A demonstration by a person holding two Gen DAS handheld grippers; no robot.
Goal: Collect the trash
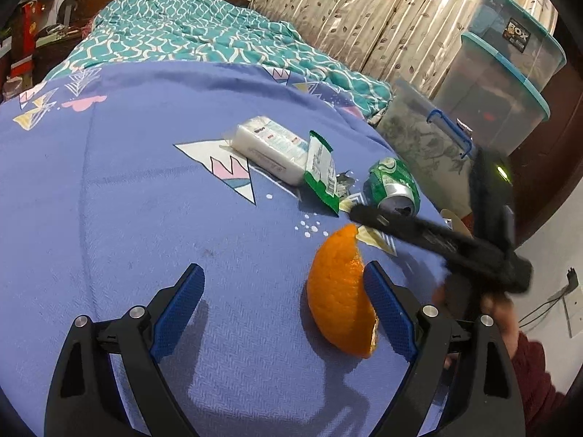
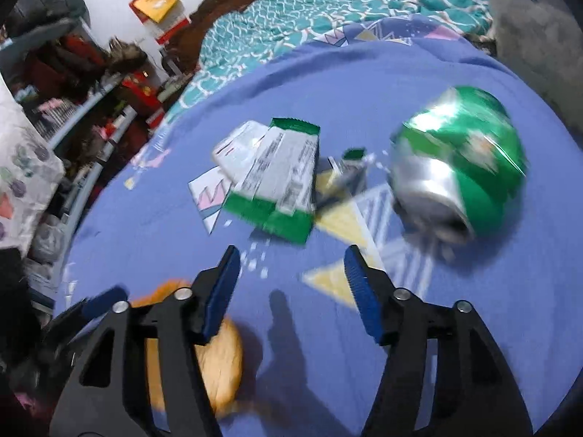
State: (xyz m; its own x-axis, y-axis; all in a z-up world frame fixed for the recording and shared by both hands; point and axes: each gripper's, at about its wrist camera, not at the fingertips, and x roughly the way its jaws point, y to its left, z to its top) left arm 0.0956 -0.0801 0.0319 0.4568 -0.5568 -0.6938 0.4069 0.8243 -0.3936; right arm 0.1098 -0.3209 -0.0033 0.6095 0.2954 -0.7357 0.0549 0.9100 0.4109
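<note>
An orange peel (image 1: 340, 295) lies on the blue bedsheet (image 1: 145, 182), just inside the right finger of my open left gripper (image 1: 284, 276). Beyond it lie a green and white wrapper (image 1: 320, 176), a white tissue pack (image 1: 271, 145), a small torn foil scrap (image 1: 344, 184) and a crushed green can (image 1: 395, 185). My right gripper (image 2: 291, 258) is open and empty above the sheet, with the wrapper (image 2: 277, 178) ahead and the can (image 2: 459, 164) ahead to the right. The peel (image 2: 222, 349) sits under its left finger. The right gripper also shows in the left wrist view (image 1: 364, 215), blurred.
A teal patterned quilt (image 1: 189, 32) is bunched at the head of the bed. Clear storage boxes (image 1: 503, 65) stand stacked past the bed's right edge by a curtain. Cluttered shelves (image 2: 73, 83) stand to the left of the bed.
</note>
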